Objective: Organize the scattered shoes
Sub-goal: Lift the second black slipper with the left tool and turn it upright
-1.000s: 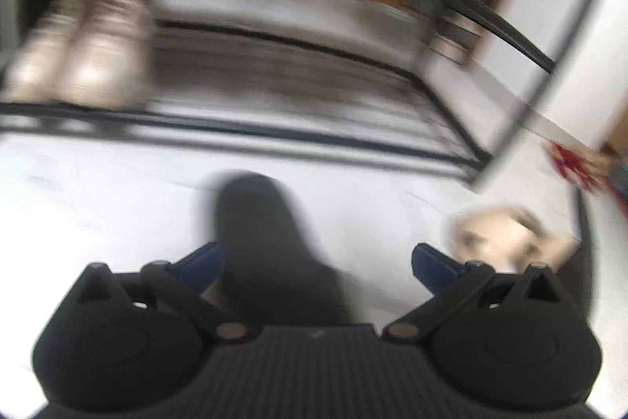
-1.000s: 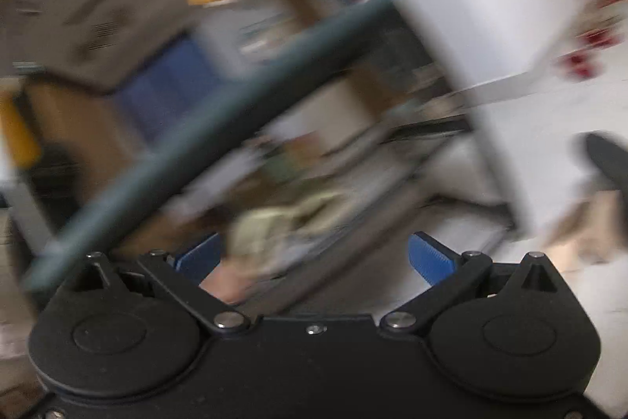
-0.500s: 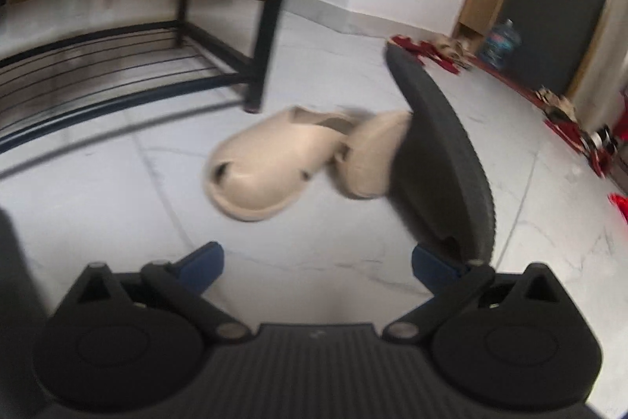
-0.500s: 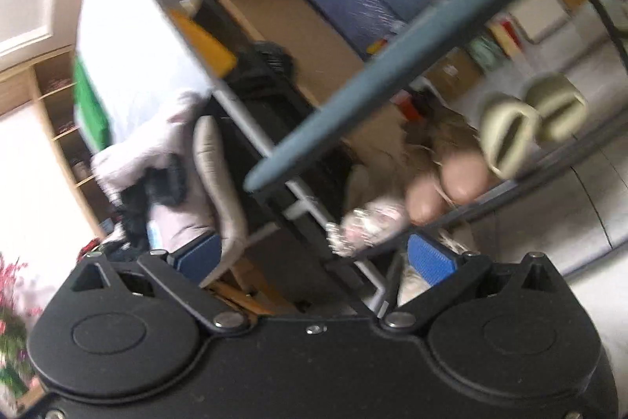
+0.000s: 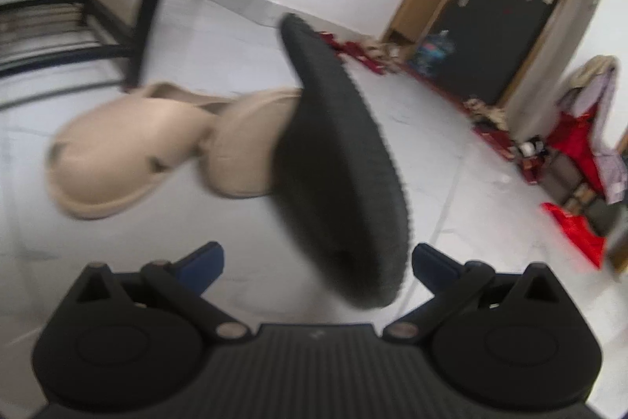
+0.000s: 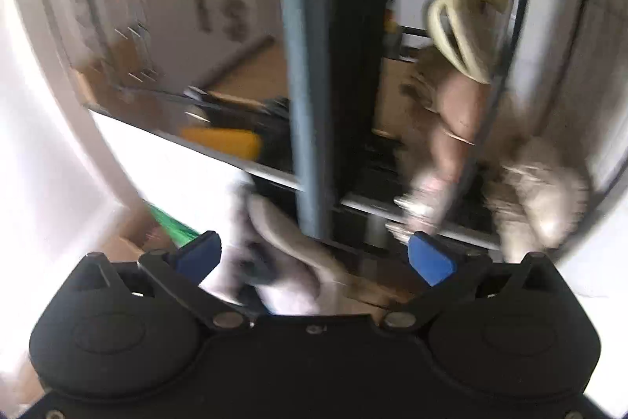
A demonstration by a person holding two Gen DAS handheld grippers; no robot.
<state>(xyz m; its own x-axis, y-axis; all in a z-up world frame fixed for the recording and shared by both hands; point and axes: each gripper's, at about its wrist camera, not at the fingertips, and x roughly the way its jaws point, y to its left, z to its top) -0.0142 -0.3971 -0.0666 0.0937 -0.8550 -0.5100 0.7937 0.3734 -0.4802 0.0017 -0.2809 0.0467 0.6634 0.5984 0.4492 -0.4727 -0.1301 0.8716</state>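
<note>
We note: white tile floor (image 5: 219, 38); dark door (image 5: 498, 10) in a wood frame; red cloth (image 5: 577, 226) by the wall; blurred yellow block (image 6: 221, 142) and cardboard box (image 6: 121, 246).

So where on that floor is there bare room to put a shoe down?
Bare white floor lies between the black rack and the red clutter along the wall, and left of the beige slippers. It is crowded where they meet the tilted black slipper.
</note>
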